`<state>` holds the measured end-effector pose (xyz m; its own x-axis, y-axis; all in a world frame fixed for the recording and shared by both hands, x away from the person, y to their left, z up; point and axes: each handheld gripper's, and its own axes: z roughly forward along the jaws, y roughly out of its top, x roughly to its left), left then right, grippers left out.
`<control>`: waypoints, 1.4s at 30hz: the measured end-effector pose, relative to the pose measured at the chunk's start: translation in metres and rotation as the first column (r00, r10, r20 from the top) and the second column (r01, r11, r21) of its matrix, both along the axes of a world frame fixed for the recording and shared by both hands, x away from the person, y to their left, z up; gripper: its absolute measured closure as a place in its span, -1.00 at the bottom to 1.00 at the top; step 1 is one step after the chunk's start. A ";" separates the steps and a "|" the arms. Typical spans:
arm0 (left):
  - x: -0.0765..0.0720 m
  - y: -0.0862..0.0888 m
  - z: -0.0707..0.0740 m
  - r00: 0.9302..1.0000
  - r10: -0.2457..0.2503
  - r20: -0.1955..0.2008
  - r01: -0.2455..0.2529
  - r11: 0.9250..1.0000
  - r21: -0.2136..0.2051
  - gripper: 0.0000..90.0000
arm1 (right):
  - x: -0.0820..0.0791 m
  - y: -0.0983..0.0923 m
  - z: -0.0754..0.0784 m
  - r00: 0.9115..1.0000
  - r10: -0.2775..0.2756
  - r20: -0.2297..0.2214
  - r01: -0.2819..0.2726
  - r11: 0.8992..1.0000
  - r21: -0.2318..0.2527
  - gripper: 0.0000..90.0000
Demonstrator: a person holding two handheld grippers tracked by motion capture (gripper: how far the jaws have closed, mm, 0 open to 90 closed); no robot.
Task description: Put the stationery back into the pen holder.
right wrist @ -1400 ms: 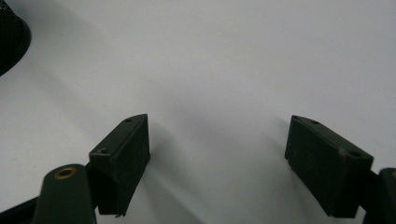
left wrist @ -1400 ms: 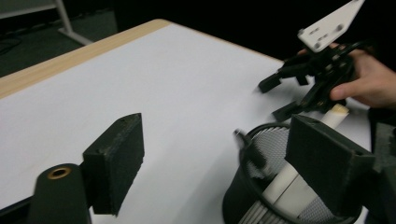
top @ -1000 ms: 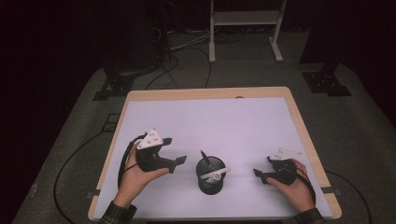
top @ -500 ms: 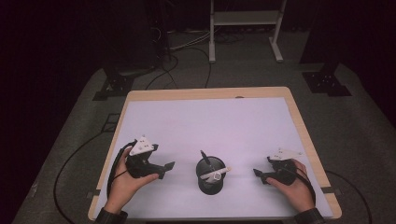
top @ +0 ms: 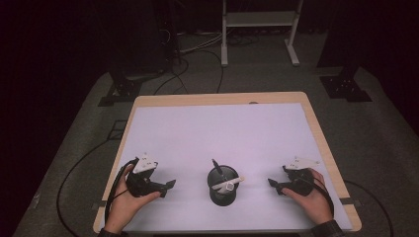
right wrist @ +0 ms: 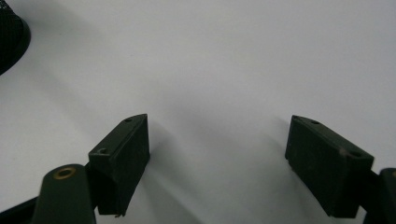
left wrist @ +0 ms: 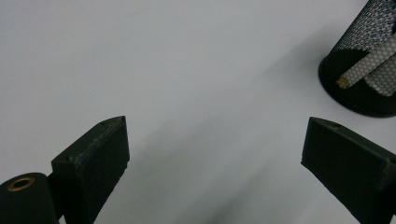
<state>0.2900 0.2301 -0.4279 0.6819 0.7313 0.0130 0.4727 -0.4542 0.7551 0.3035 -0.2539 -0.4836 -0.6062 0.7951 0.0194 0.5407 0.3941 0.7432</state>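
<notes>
A black mesh pen cup [top: 221,187] stands near the front middle of the white table [top: 217,133], with a white marker and a dark pen sticking out of it. My left gripper [top: 168,186] rests low at the front left, pointing right toward the cup, jaws open and empty. The left gripper view puts the mesh cup [left wrist: 362,65] at its upper right, past my open gripper [left wrist: 215,158]. On the cup's other side my right gripper [top: 272,184] points left at it, open and empty. In the right gripper view my gripper [right wrist: 217,149] hovers over bare table, the cup's edge [right wrist: 11,39] at upper left.
The table has a light wooden rim [top: 318,133]. Cables [top: 192,59] trail over the dark floor behind it, near a white metal stand [top: 259,29]. Dark equipment bases [top: 346,86] stand at the back right and back left.
My left gripper has moved left and down toward the table's front, away from the cup. The right gripper and the cup have stayed put.
</notes>
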 end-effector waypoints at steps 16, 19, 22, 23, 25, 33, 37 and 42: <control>-0.011 0.019 -0.022 0.997 0.069 -0.034 -0.066 0.996 0.066 -0.85 | 0.000 0.000 0.000 1.000 0.000 0.000 0.000 1.000 -0.001 -0.54; -0.013 0.022 -0.026 0.996 0.083 -0.030 -0.080 0.991 0.107 -0.85 | 0.000 0.000 0.000 1.000 0.001 0.000 -0.001 1.000 -0.002 -0.54; -0.014 0.024 -0.030 0.995 0.090 -0.043 -0.084 0.989 0.120 -0.85 | 0.000 0.000 0.000 1.000 0.000 0.000 0.000 1.000 -0.001 -0.54; -0.014 0.025 -0.031 0.995 0.092 -0.046 -0.085 0.988 0.128 -0.85 | 0.000 0.000 0.000 1.000 0.000 0.000 0.000 1.000 -0.001 -0.54; -0.014 0.025 -0.033 0.994 0.095 -0.055 -0.087 0.988 0.126 -0.85 | 0.000 0.000 0.000 1.000 0.000 0.000 0.000 1.000 -0.001 -0.54; -0.012 0.026 -0.041 0.991 0.104 -0.085 -0.092 0.986 0.136 -0.85 | 0.000 0.000 0.000 1.000 0.001 0.000 -0.001 1.000 -0.002 -0.54; -0.011 0.027 -0.042 0.990 0.107 -0.093 -0.095 0.988 0.123 -0.88 | 0.000 0.000 0.000 1.000 0.000 0.000 0.000 1.000 -0.001 -0.54; -0.010 0.030 -0.045 0.990 0.108 -0.092 -0.099 0.990 0.100 -0.93 | 0.000 0.000 0.000 1.000 0.001 0.001 -0.001 1.000 -0.003 -0.54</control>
<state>0.2797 0.2599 -0.4729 0.6042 0.7964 0.0237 0.5896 -0.4669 0.6591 0.3033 -0.2538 -0.4836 -0.6070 0.7945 0.0163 0.5395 0.3970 0.7425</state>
